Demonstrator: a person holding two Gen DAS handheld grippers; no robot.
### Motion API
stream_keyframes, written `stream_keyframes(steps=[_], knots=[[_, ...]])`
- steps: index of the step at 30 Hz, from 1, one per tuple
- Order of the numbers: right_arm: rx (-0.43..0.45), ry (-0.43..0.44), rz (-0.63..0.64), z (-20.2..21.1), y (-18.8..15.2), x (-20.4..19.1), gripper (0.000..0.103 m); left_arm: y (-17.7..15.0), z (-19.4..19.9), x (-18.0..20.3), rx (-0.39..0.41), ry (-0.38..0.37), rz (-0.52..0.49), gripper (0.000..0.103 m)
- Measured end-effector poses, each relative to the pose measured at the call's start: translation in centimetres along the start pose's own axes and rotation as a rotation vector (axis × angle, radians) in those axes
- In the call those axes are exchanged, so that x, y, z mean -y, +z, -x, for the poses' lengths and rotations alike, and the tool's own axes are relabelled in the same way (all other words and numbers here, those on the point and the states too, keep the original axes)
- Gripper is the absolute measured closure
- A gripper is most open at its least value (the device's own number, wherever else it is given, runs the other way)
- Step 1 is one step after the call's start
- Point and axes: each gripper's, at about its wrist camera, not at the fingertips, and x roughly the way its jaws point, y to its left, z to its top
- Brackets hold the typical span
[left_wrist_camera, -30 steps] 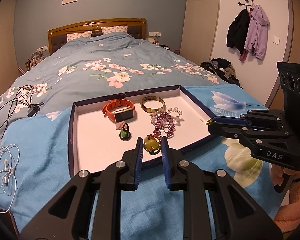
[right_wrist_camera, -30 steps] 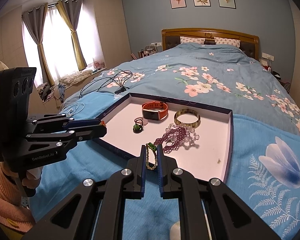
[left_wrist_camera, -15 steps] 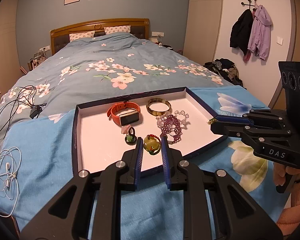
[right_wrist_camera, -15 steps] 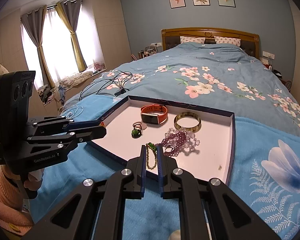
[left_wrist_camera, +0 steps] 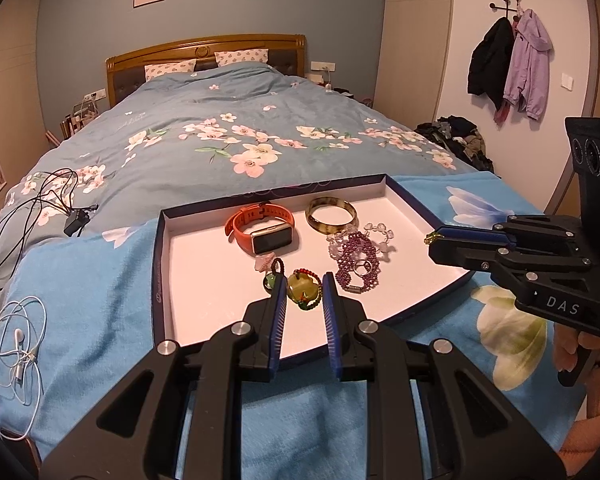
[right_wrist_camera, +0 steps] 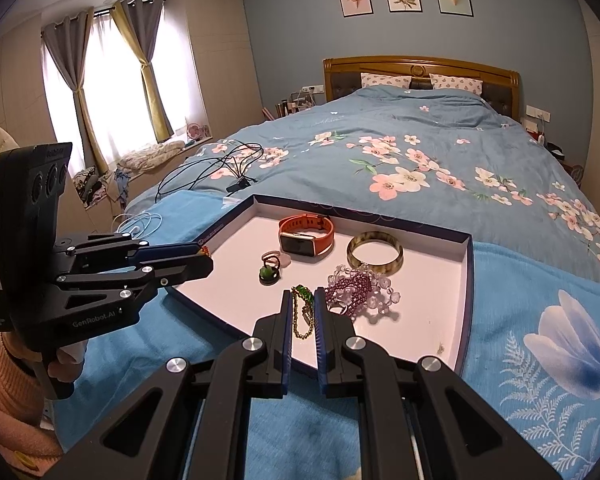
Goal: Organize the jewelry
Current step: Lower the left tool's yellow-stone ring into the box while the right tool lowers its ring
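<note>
A shallow white tray [left_wrist_camera: 204, 280] with a dark blue rim lies on the bed. In it are an orange smartwatch [left_wrist_camera: 262, 229], a horn bangle [left_wrist_camera: 331, 214], purple and clear bead bracelets [left_wrist_camera: 356, 256] and a green-stone ring [left_wrist_camera: 271, 280]. My left gripper [left_wrist_camera: 303, 293] is shut on a yellow-green pendant with red beads [left_wrist_camera: 302, 289], held above the tray's front. My right gripper [right_wrist_camera: 303, 307] is shut on a gold chain with a green stone [right_wrist_camera: 302, 312], held over the tray's near edge [right_wrist_camera: 236, 330]. In the left wrist view the right gripper [left_wrist_camera: 436, 240] shows at the tray's right side.
The tray rests on a light blue towel [left_wrist_camera: 80, 280] over a floral duvet [left_wrist_camera: 228, 136]. White earphones [left_wrist_camera: 16, 336] and a black charger cable [left_wrist_camera: 32, 212] lie to the left. Coats [left_wrist_camera: 512, 60] hang on the right wall.
Both grippers have kept their hold and drifted slightly back and up from the tray. The jewelry in the tray has not moved.
</note>
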Motion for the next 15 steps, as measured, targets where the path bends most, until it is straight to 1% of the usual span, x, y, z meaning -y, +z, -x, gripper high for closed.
stream_keyframes(steps=[15], knots=[[-0.001, -0.005, 0.003, -0.53, 0.36, 0.46, 0.094, 0.54, -0.64, -0.14, -0.002, 0.008, -0.006, 0.084]])
